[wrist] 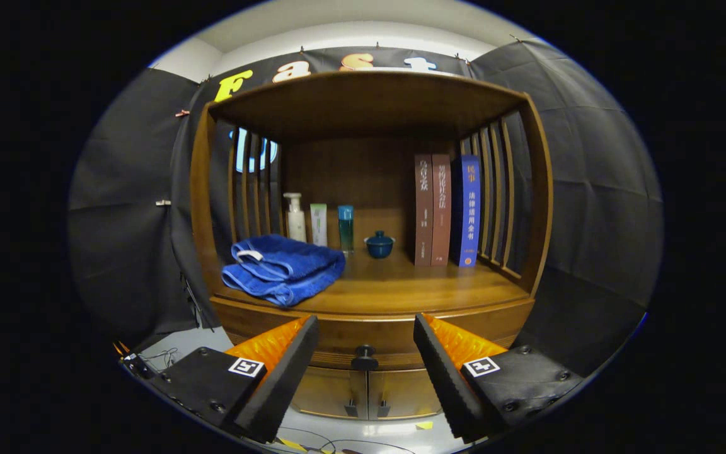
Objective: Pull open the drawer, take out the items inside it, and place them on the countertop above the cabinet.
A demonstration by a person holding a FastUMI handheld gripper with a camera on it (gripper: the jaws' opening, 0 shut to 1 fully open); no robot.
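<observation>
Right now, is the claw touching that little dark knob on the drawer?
Apart. The gripper view shows the claw open, with the drawer knob centred between its fingers and cabinet wood visible in the gap on either side.

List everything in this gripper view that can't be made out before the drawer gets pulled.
- Drawer contents: hidden behind its closed front; the gripper is open, its fingers either side of the knob and short of it.
- Lower cabinet doors: partly covered by the fingers.
- Labels on the pump bottle, tube and teal bottle: too small.
- Countertop under the folded blue towel: covered.
</observation>
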